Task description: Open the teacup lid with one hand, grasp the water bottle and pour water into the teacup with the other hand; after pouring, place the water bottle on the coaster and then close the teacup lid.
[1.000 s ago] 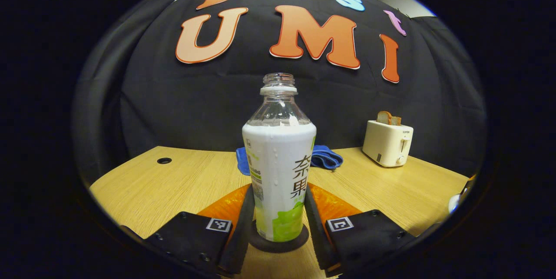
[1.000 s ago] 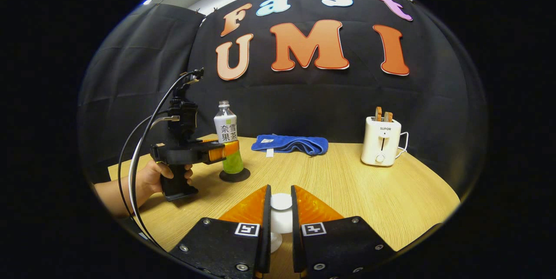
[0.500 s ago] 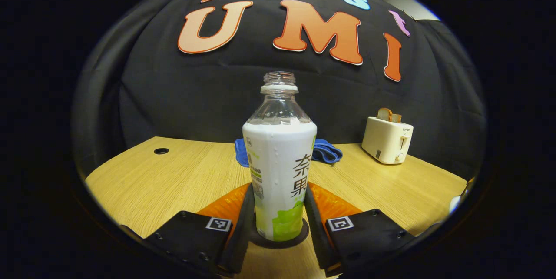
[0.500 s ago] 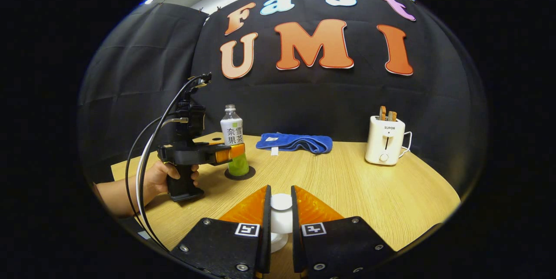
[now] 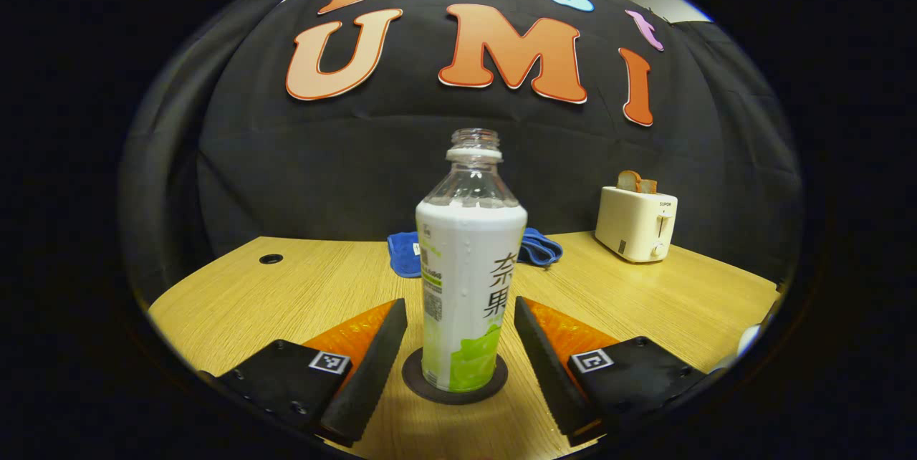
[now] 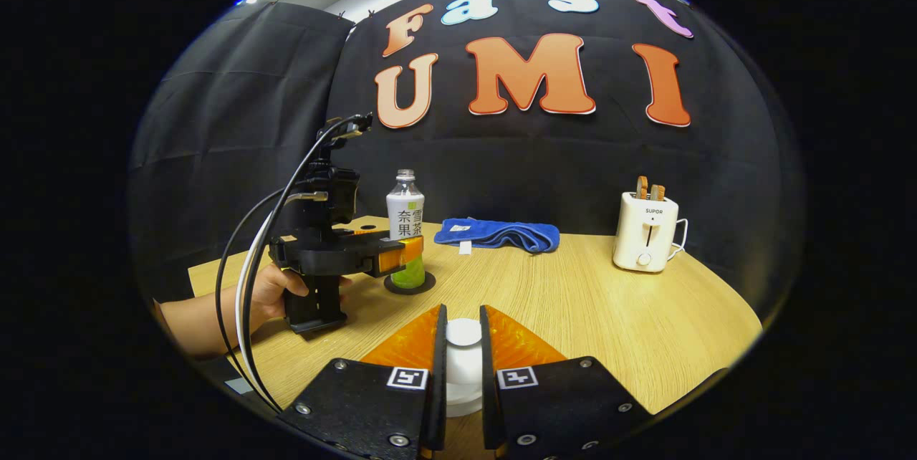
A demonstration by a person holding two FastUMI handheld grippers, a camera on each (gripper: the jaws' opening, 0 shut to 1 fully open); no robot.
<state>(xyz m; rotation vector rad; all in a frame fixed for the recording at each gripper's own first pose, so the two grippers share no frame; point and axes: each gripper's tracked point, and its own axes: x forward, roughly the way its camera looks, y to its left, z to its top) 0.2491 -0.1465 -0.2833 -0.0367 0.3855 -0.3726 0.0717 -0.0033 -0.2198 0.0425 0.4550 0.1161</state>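
One water bottle [image 5: 469, 281] is counted, uncapped, standing on one dark coaster [image 5: 454, 382]. One blue cloth [image 6: 498, 233] is seen at the far side of the one wooden table [image 6: 609, 317]. One toaster [image 6: 646, 232] is noted far right, with two bread slices [image 6: 649, 188] in it. One white teacup lid [image 6: 463, 345] is seen near. Two grippers are counted: left gripper [image 5: 458, 345], right gripper [image 6: 458, 374]. One hand [image 6: 276, 289] is seen at left.

Uncapped bottle [image 5: 469, 281] upright on dark round coaster [image 5: 454, 390], white-and-green label, clear neck. White teacup lid [image 6: 463, 334], round knob on top, held upright off the table, teacup hidden
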